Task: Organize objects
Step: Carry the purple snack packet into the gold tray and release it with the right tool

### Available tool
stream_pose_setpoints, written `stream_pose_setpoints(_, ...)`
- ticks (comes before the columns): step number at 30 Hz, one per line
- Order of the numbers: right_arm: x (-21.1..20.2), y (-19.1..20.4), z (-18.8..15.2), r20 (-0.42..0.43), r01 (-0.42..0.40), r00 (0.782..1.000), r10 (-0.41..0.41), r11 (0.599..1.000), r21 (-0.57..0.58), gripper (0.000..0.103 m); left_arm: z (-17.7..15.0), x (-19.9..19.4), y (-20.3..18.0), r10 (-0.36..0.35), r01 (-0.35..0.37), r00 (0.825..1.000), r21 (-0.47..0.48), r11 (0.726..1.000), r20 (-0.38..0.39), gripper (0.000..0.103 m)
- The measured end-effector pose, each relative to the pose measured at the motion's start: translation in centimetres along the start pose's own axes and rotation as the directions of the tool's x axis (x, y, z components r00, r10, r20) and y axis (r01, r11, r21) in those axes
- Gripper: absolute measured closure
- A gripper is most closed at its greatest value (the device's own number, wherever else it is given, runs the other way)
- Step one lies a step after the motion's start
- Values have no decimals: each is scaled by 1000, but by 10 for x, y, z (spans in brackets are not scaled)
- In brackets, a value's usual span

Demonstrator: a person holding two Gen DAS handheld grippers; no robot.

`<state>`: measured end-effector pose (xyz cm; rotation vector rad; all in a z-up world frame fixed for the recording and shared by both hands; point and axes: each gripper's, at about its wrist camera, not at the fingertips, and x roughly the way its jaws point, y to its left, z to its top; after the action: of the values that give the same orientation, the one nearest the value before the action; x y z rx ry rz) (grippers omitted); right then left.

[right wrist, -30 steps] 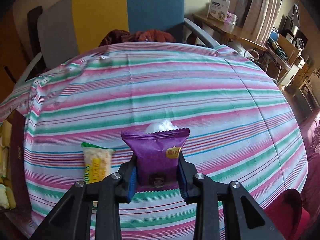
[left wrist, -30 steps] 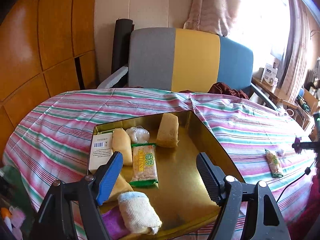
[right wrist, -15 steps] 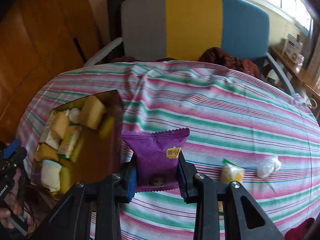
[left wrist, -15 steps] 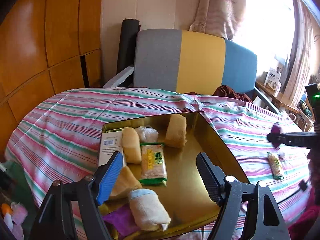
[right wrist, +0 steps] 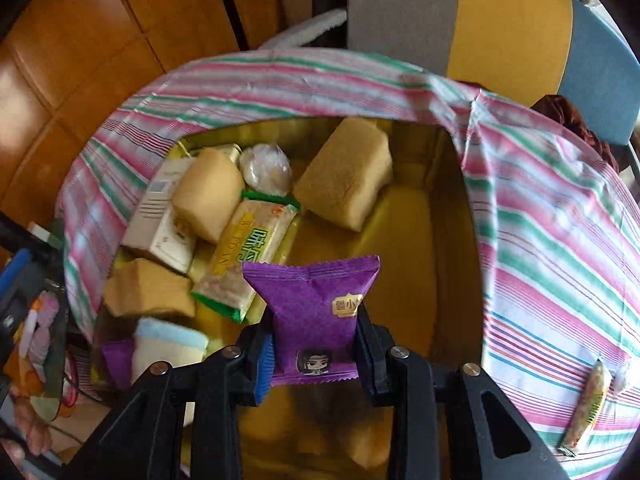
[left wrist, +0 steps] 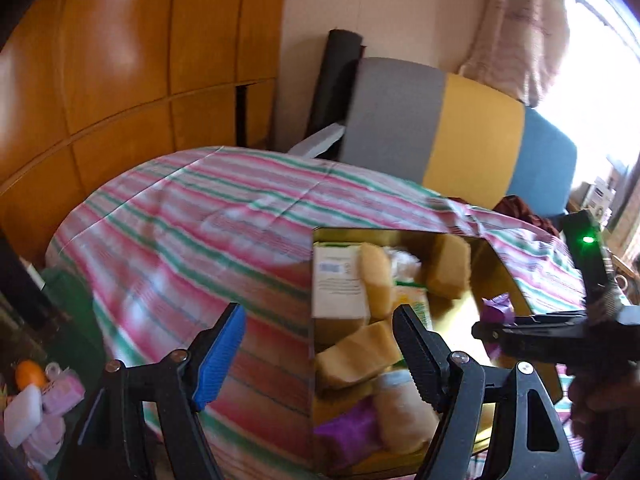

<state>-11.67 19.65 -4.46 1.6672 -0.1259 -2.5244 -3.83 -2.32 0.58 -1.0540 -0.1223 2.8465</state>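
Observation:
My right gripper (right wrist: 314,354) is shut on a purple snack packet (right wrist: 314,308) and holds it over the gold tray (right wrist: 404,240). The tray holds several wrapped cakes, a green-edged cracker pack (right wrist: 250,254), a white box (right wrist: 160,216), a rolled sock (right wrist: 170,344) and another purple packet (right wrist: 116,358). My left gripper (left wrist: 320,344) stands open at the tray's left side (left wrist: 496,276), nothing between its fingers. In the left wrist view the right gripper (left wrist: 490,334) reaches in from the right with the purple packet (left wrist: 498,310) over the tray.
A striped cloth (right wrist: 552,248) covers the table. A thin cracker pack (right wrist: 586,408) and a small white wrapped sweet (right wrist: 621,378) lie on it right of the tray. A grey, yellow and blue chair (left wrist: 452,136) stands behind. Toys (left wrist: 36,404) lie low on the left.
My right gripper has swung left from the cloth to over the gold tray, carrying the purple packet and tilting downward. My left gripper has shifted left, off the tray's middle.

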Motion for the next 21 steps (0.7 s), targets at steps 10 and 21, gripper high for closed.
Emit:
stream_pose_setpoints(10, 28, 0, 7, -15, -70, 997, 71, 995, 71, 57, -11, 11, 7, -5, 4, 999, -3, 1000, -43, 26)
stream_pose_setpoints(21, -16, -5, -12, 90, -77, 993, 73, 996, 45, 57, -11, 5, -8, -16, 17, 999, 34, 999, -31, 26)
